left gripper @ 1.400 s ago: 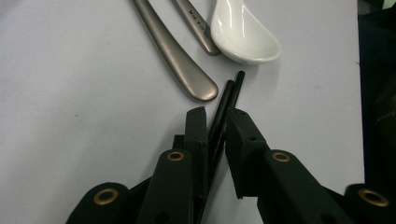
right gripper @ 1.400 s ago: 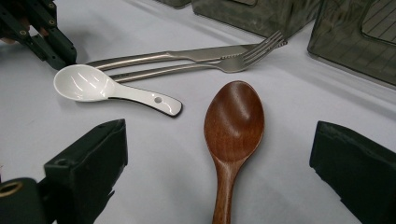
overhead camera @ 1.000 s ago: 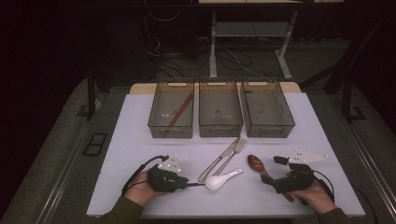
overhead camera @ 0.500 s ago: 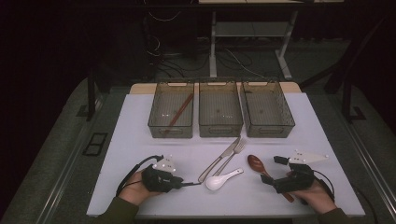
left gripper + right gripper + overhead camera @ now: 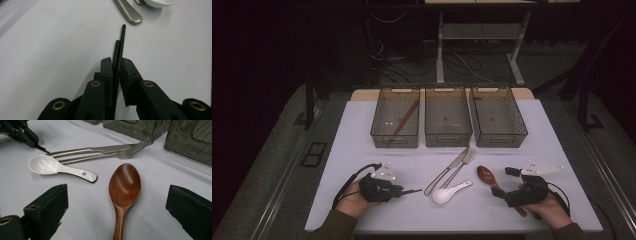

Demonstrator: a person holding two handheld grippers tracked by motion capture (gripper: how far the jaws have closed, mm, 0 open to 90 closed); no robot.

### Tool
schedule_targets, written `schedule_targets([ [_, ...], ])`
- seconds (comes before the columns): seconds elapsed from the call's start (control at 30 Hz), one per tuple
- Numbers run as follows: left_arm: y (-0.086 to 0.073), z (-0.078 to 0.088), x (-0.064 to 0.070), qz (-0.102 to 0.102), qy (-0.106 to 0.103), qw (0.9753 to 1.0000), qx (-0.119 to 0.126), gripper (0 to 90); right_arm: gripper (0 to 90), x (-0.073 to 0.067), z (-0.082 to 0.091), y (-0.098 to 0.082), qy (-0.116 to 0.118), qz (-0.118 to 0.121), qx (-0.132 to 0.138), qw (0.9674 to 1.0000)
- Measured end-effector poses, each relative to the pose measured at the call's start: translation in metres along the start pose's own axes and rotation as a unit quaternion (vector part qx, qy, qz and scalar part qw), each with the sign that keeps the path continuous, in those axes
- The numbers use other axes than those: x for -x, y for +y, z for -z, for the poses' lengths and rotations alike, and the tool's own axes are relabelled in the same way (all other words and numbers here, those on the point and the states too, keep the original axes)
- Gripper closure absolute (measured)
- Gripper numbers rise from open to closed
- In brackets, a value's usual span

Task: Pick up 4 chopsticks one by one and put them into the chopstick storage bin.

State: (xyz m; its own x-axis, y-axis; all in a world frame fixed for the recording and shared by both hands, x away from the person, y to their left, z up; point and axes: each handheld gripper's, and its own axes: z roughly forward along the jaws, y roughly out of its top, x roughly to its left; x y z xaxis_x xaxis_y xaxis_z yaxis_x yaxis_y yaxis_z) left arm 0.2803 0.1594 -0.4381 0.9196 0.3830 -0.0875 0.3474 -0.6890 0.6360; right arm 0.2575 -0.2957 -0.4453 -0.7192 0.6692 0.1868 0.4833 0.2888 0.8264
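Brown chopstick (image 5: 402, 119) lies binned at eleven o'clock; left gripper (image 5: 115, 63) clamps black chopsticks (image 5: 121, 42); right gripper (image 5: 117, 207), released, straddles wooden spoon (image 5: 124, 186); knife (image 5: 446, 171), fork (image 5: 460, 166) remain.

- white surface (image 5: 362, 140) carrying everything
- three clear bins in a row at the far side; the left bin (image 5: 395, 118) holds brown chopsticks (image 5: 403, 120)
- knife (image 5: 446, 170) and fork (image 5: 460, 165) lying side by side
- white soup spoon (image 5: 447, 193) just beside them
- wooden spoon (image 5: 123, 192) to the right
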Motion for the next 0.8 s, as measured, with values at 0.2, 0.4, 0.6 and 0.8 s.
schedule_targets([
  [0.2, 0.002, -0.003, -0.008, 0.007, 0.012, 0.9999, 0.005, 79.7, 4.0, 0.000, 0.000, 0.000, 0.000, 0.000, -0.001, 1.0000],
  [0.4, 0.008, -0.007, -0.015, 0.012, 0.023, 0.9996, 0.009, 79.7, 4.0, 0.000, -0.001, 0.000, 0.000, 0.000, -0.003, 1.0000],
  [0.6, 0.010, -0.009, -0.016, 0.024, 0.024, 0.9992, 0.020, 77.8, 4.1, 0.000, -0.001, 0.000, 0.000, 0.000, -0.003, 1.0000],
  [0.8, 0.016, -0.006, -0.017, 0.033, 0.021, 0.9982, 0.045, 73.2, 4.1, 0.000, -0.002, 0.000, 0.000, -0.001, -0.003, 1.0000],
])
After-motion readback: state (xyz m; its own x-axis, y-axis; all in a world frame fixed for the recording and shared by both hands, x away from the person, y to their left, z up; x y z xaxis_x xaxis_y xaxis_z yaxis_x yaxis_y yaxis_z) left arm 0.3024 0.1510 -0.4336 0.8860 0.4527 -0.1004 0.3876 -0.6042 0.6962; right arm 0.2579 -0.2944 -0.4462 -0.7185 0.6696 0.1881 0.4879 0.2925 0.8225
